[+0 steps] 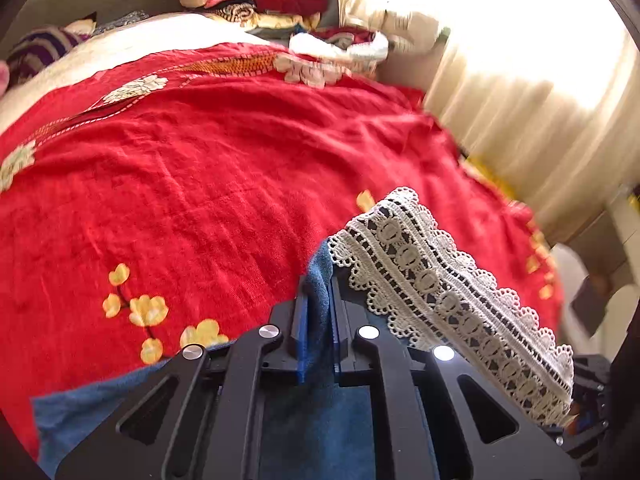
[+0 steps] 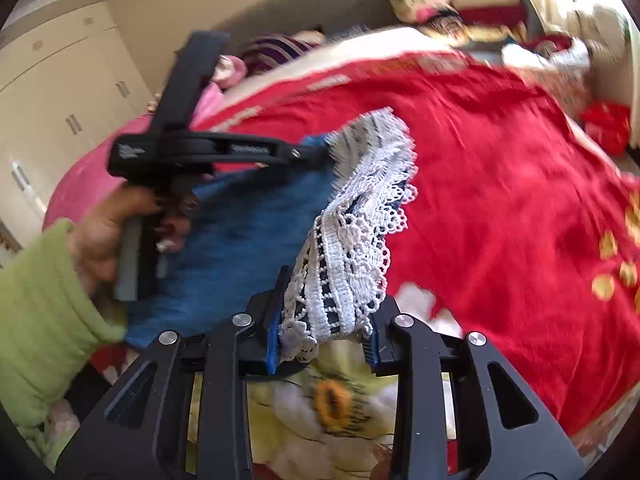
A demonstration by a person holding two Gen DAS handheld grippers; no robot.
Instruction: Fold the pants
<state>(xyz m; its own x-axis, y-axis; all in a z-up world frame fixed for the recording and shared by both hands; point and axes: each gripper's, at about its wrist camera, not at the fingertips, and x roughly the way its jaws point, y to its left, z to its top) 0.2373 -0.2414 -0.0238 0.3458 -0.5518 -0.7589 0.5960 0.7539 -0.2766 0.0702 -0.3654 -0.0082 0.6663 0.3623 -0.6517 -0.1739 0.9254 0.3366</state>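
Left claw (image 1: pixel 318 312): jaws nearly shut, pinching a thin fold of blue cloth right at the fingertips, just beside where the lace starts.
Right claw (image 2: pixel 324 320): closed partway on a thick bunch of lace; the bundle fills the gap between its fingers.
Pants (image 2: pixel 256 216): blue, hanging between the two claws, lifted off the bed; in the right wrist view the cloth runs from the right claw's tips up and left to the left claw.
Lace (image 1: pixel 440 292): a broad white crochet band on the hem, draping off to the right of the left claw and on towards the other one.
Bedspread (image 1: pixel 200 160): red, crinkled, with yellow blossoms; it lies ahead of and below both claws, a free place to lay the fold.
Hand (image 2: pixel 100 232): wrapped round the left claw's handle, in a ribbed green sleeve (image 2: pixel 44 320).
Step in hand: as I read it, the hem end is gripped at two points, ready to carry over for a fold.
Doing it well: keep the hem taut between the claws, move both together, and lay it down flat so the edges meet.
Watch for: the lace is open and holey, so it may snag on the pads; the left pinch is shallow and could slip.
Feel: the blue looks soft and slightly fuzzy, limp enough to sag when slack.
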